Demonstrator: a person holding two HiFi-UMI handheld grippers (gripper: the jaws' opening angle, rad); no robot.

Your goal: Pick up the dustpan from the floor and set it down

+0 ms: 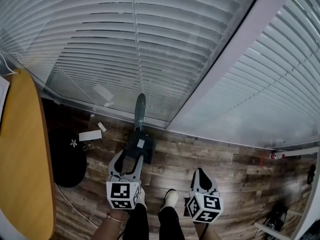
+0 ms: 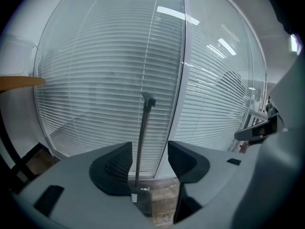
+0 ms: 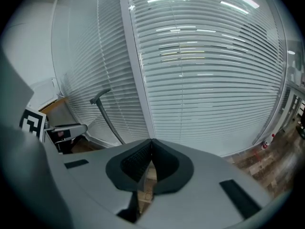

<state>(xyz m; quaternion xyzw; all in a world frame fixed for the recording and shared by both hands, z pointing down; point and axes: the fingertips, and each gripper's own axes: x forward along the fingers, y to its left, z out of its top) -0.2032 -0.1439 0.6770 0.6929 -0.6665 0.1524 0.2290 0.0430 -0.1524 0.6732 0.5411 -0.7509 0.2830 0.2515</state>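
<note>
Left gripper (image 1: 130, 157): jaws spread either side of dustpan (image 1: 139, 145) handle, not touching.
Right gripper (image 1: 199, 173): jaws pressed together, empty.
Dustpan: upright, pan just ahead of left gripper.

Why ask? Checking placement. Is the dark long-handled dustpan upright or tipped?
Upright: the dark long-handled dustpan stands on the wooden floor, handle pointing up.

Dustpan (image 2: 142, 197) base partly hidden behind left tongs (image 2: 149, 151)

White blinds (image 1: 150, 34), wooden floor (image 1: 240, 179), yellow tabletop (image 1: 22, 159) at left
</note>
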